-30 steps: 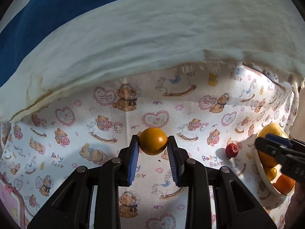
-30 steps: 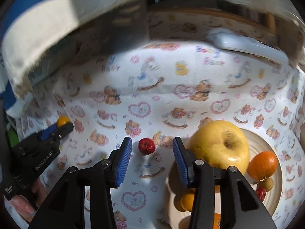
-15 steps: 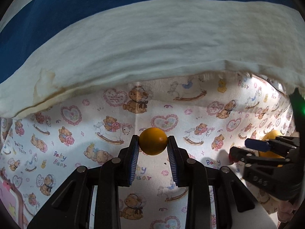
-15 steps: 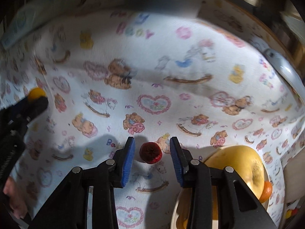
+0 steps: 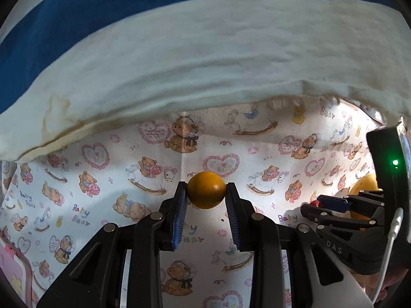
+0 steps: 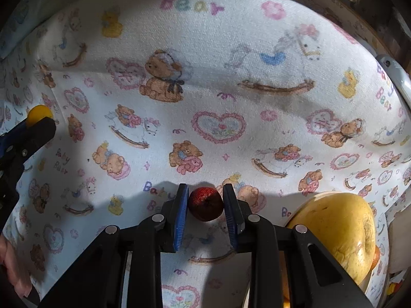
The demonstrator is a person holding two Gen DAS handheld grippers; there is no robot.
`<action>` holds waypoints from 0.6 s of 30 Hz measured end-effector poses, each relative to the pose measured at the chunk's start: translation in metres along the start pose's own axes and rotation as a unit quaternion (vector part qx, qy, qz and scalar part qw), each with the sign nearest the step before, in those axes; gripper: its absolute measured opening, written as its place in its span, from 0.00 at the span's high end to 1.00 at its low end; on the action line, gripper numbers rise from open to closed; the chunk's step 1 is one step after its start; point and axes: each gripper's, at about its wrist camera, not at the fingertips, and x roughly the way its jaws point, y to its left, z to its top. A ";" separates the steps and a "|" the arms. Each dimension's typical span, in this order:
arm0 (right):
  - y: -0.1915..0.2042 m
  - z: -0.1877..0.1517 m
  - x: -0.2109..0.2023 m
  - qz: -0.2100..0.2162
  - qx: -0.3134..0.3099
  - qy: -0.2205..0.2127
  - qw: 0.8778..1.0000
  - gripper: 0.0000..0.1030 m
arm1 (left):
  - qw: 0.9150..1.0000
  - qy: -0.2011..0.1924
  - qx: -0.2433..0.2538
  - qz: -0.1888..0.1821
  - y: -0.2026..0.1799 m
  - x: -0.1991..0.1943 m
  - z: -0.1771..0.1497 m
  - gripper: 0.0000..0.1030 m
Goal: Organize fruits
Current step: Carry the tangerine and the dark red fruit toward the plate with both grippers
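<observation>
The left gripper (image 5: 206,200) pinches a little orange ball (image 5: 206,190) above the teddy-bear cloth (image 6: 218,89). The right gripper (image 6: 205,202) has just been closing on a small red fruit (image 6: 205,203) lying on the cloth, beside the big yellow fruit (image 6: 341,233).

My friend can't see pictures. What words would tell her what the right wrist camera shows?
The right gripper, its jaws just closed in, pinches a small red fruit on a teddy-bear patterned cloth. A big yellow fruit sits in a dish at lower right, and at far left the left gripper holds a small orange fruit.
</observation>
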 end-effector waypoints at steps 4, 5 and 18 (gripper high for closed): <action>-0.003 -0.007 -0.016 0.016 0.011 -0.023 1.000 0.72 | 1.000 -0.020 0.016 0.007 -0.007 -0.007 0.002 0.72; -0.006 -0.009 -0.022 0.024 0.016 -0.031 0.999 0.72 | 0.999 -0.028 0.020 0.008 -0.009 -0.010 0.002 0.72; -0.025 -0.038 -0.112 0.062 0.029 -0.135 0.989 0.72 | 0.994 -0.105 0.035 0.015 -0.029 -0.052 0.009 0.72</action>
